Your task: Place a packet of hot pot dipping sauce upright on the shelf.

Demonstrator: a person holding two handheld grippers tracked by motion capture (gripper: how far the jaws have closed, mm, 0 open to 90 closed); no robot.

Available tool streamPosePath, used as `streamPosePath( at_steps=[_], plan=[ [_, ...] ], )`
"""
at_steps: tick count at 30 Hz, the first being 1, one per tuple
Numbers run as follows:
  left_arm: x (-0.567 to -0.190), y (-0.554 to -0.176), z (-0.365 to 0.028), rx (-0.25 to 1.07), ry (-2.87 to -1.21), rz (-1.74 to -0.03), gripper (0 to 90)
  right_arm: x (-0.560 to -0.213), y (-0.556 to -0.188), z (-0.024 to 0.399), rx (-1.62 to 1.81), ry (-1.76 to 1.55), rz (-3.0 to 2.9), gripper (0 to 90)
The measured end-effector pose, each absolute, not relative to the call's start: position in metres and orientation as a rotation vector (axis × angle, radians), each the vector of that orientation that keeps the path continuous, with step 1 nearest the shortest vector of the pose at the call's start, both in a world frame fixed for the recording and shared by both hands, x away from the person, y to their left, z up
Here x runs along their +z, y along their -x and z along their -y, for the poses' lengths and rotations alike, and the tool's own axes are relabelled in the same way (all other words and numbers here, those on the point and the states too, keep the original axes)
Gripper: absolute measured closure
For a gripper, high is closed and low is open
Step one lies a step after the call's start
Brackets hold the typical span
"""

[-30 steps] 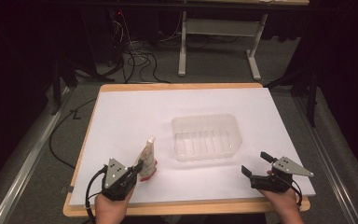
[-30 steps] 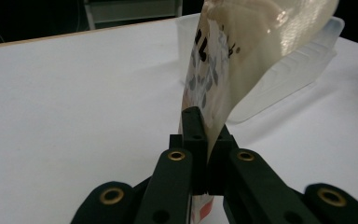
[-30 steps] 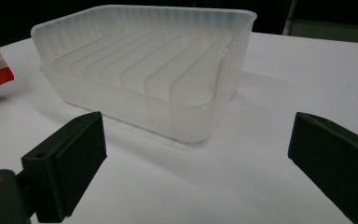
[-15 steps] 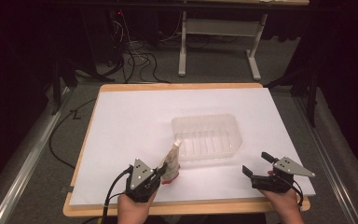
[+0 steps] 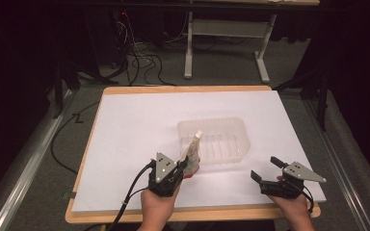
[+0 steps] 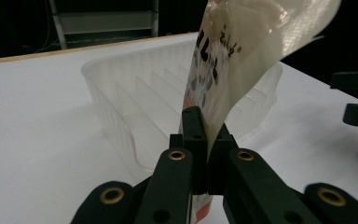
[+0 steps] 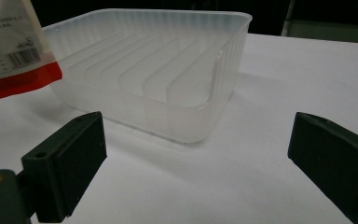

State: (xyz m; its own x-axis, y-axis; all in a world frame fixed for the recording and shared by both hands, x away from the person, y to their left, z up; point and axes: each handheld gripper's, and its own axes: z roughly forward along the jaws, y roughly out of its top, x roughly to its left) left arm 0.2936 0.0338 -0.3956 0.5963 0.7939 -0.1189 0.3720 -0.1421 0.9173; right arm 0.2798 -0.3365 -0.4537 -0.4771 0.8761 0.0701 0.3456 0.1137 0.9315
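Observation:
My left gripper (image 5: pixel 185 166) (image 6: pixel 204 140) is shut on a flat pale pouch (image 5: pixel 191 150) (image 6: pixel 235 60) with a red bottom edge and dark print. The pouch stands upright, lifted over the near left corner of a clear ribbed plastic tray (image 5: pixel 218 139) (image 6: pixel 135 102). In the right gripper view the pouch's red edge and barcode (image 7: pixel 14 60) hang at the upper left, beside the tray (image 7: pixel 168 74). My right gripper (image 5: pixel 265 169) (image 7: pixel 196 154) stands open near the table's front right, with nothing between its jaws, a short way from the tray's near right corner.
A white sheet (image 5: pixel 135 125) covers the wooden table top (image 5: pixel 192 89). Cables (image 5: pixel 139 62) and a metal table frame (image 5: pixel 221 33) lie on the floor beyond the far edge. The other gripper (image 6: pixel 356 100) is at the right of the left gripper view.
My left gripper has carried the pouch rightward along the table's front, from left of the tray to its near left corner. The right gripper has stayed in place, open.

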Motion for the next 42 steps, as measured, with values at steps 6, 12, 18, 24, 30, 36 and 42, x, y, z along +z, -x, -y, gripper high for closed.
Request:
streamPosePath(
  at_steps=[6,12,18,24,30,36,42],
  plan=[
    [-0.396,-0.301,-0.024,0.535,-1.752,-1.01,90.0,-0.454,-0.28,0.337,1.355,-1.185,-1.886,4.6],
    [-0.389,-0.302,-0.029,0.558,-1.722,-1.044,90.0,-0.453,-0.279,0.336,1.361,-1.18,-1.883,4.7],
    [-0.39,-0.299,-0.032,0.549,-1.704,-1.072,90.0,-0.454,-0.28,0.335,1.358,-1.179,-1.891,4.7],
    [-0.389,-0.305,-0.023,0.531,-1.682,-1.096,90.0,-0.453,-0.28,0.334,1.356,-1.172,-1.892,4.8],
    [-0.389,-0.31,-0.008,0.507,-1.667,-1.108,89.9,-0.454,-0.28,0.335,1.36,-1.177,-1.893,4.8],
    [-0.389,-0.301,-0.014,0.541,-1.661,-1.093,90.0,-0.454,-0.28,0.337,1.365,-1.186,-1.885,4.9],
    [-0.385,-0.301,-0.022,0.558,-1.645,-1.111,89.9,-0.454,-0.28,0.334,1.359,-1.172,-1.897,4.9]
  ],
)
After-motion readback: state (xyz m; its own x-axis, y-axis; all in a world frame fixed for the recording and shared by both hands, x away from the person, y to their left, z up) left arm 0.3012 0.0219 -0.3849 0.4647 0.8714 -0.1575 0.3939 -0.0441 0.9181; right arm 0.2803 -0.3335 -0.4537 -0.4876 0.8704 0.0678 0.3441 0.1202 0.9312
